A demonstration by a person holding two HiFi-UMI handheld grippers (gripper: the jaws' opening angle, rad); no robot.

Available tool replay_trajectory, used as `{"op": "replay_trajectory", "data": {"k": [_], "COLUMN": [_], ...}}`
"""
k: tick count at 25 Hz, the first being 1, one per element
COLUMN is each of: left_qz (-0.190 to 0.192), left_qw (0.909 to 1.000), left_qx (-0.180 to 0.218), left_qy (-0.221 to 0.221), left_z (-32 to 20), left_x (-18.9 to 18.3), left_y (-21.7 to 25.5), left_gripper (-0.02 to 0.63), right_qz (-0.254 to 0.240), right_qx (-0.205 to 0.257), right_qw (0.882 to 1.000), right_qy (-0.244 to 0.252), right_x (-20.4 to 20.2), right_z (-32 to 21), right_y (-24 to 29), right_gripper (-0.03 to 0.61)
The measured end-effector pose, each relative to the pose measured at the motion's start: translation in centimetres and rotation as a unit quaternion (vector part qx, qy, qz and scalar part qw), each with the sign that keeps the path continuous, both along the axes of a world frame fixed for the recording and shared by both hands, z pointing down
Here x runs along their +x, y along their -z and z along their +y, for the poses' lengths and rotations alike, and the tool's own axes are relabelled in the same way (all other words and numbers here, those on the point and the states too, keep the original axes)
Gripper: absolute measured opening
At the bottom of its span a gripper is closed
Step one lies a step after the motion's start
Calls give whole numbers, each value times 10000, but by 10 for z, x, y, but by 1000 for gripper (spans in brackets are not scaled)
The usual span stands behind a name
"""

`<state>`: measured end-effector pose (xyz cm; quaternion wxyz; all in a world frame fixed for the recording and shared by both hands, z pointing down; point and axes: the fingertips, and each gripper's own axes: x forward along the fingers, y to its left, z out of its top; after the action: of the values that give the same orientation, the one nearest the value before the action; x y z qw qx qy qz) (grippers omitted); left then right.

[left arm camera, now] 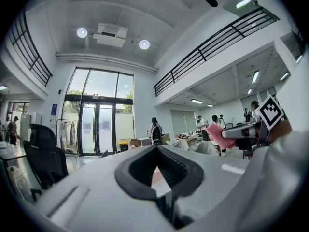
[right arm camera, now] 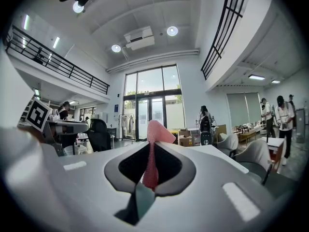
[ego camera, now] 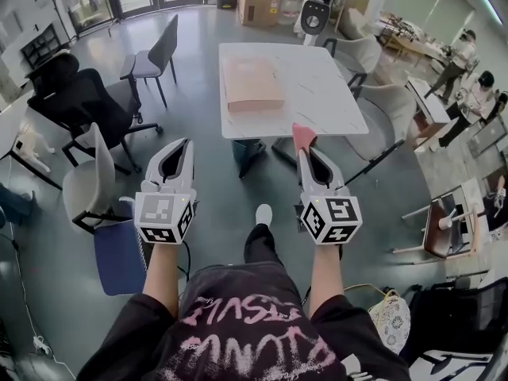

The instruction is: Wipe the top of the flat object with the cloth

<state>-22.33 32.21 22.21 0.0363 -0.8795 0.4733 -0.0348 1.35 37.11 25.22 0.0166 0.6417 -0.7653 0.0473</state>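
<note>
The table [ego camera: 333,94], bearing the flat object [ego camera: 252,84], is being faced from well apart. The cloth [ego camera: 303,137] is being pinched by the right gripper [ego camera: 306,151], the left gripper [ego camera: 187,144] pressed together, empty. An approach is being called for, cloth laid flat.

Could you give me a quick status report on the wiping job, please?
Right gripper shut on pink cloth; left gripper shut, empty. Flat brown box on white table, both grippers short of it. Nothing on the box.
</note>
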Motion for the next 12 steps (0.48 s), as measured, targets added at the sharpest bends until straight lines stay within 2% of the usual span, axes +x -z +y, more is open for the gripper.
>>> {"op": "replay_trajectory", "data": {"k": [12], "left_qz": [-63], "left_qw": [9999], "left_qx": [103], "left_qy": [34], "left_z": [-32], "left_x": [21], "left_y": [1], "left_gripper": [1], "right_qz": [-87], "right_qx": [107], "right_qw": [9999], "right_qy": [72], "right_x": [20], "right_z": [-36], "right_y": [-1], "right_gripper": [48]}}
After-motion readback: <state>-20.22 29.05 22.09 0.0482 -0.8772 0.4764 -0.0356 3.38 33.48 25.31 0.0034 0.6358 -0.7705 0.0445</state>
